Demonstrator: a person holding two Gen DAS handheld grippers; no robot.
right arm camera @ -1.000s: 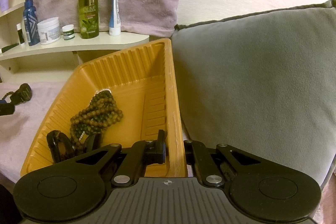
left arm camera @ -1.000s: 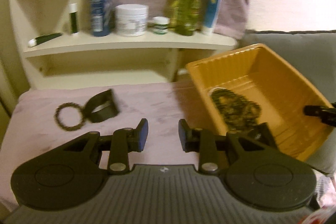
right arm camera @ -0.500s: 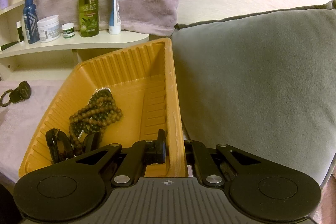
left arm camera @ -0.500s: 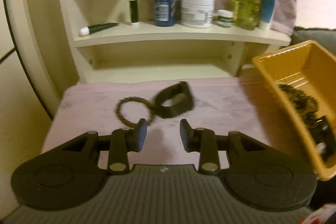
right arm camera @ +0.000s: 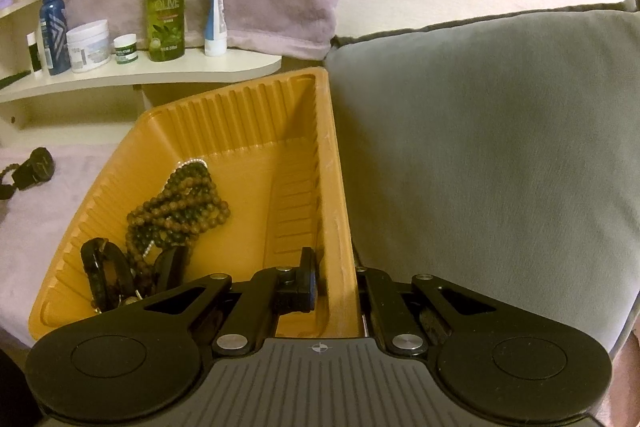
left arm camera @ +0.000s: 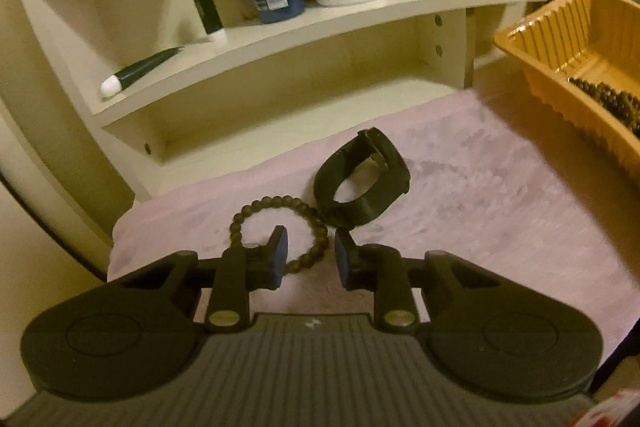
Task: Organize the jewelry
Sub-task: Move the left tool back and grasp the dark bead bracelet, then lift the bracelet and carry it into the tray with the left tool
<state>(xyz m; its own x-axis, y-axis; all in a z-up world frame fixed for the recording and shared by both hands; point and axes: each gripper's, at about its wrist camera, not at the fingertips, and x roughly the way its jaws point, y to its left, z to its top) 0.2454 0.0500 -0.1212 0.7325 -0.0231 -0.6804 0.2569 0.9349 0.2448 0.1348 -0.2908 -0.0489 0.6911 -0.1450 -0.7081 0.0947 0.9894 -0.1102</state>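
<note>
I have swung my left tongs (left arm camera: 307, 255) away from the tray and down over the pink cloth, so the beaded bracelet (left arm camera: 280, 227) now lies right under their tips, one tip inside its ring and one outside; the jaws have just been closing a little, but they stand apart and press on nothing yet. I take that to mean the pick-up of this bracelet is the step in hand, with the black watch band (left arm camera: 362, 181) beside it, touching it, left for after. Both lie near the cloth's far left corner, below the cream shelf (left arm camera: 360, 11). My right tongs (right arm camera: 338, 285) are clamped on the near right wall of the orange tray (right arm camera: 240, 107), steadying it. The tray is thin ribbed plastic, glossy; inside it sits a heap of round brown and green beads (right arm camera: 180, 203) and a dark bangle (right arm camera: 106, 275). The cloth looks soft and plush.
</note>
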